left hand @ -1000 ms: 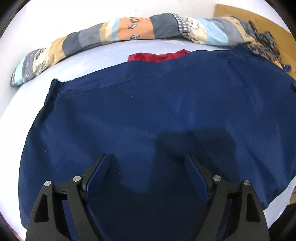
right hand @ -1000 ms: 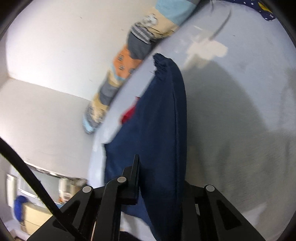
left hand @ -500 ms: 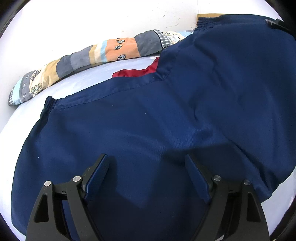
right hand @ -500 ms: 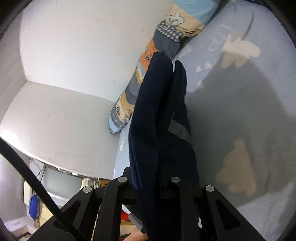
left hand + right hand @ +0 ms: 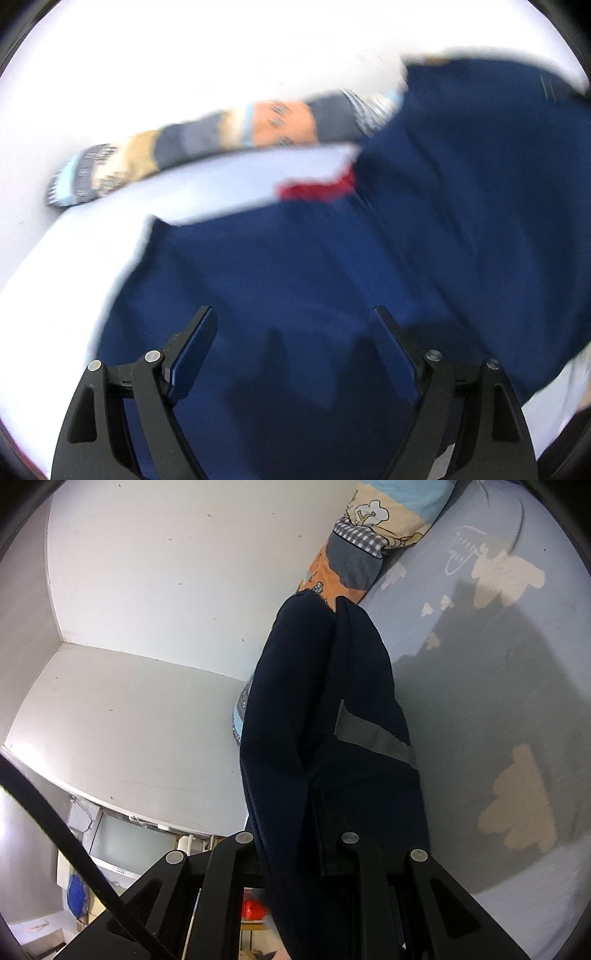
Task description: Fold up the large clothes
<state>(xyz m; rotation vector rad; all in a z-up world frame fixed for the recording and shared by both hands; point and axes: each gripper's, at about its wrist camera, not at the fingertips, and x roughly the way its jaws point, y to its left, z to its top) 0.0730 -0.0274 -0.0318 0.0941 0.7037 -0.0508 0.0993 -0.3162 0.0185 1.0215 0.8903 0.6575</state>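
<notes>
A large navy blue garment [image 5: 332, 266] lies spread on a pale bed sheet [image 5: 236, 177]; its right part is lifted and hangs high in the left wrist view. My left gripper [image 5: 293, 332] hovers above the cloth, jaws wide open with nothing between them. The picture there is blurred. In the right wrist view my right gripper [image 5: 295, 834] is shut on a bunched edge of the navy garment [image 5: 317, 709], which rises in a fold in front of the camera and hides the fingertips. A grey strip [image 5: 373, 738] shows on the cloth.
A long patchwork bolster [image 5: 221, 147] lies along the white wall [image 5: 166, 572] at the far side of the bed. A red cloth [image 5: 317, 188] peeks out beside the navy garment. The sheet [image 5: 517, 720] carries cloud prints. Furniture stands past the bed at lower left [image 5: 92, 849].
The right gripper has lifted its navy edge up off the bed, so the garment's right side now hangs high. The left gripper has risen and tilted over the cloth, still open.
</notes>
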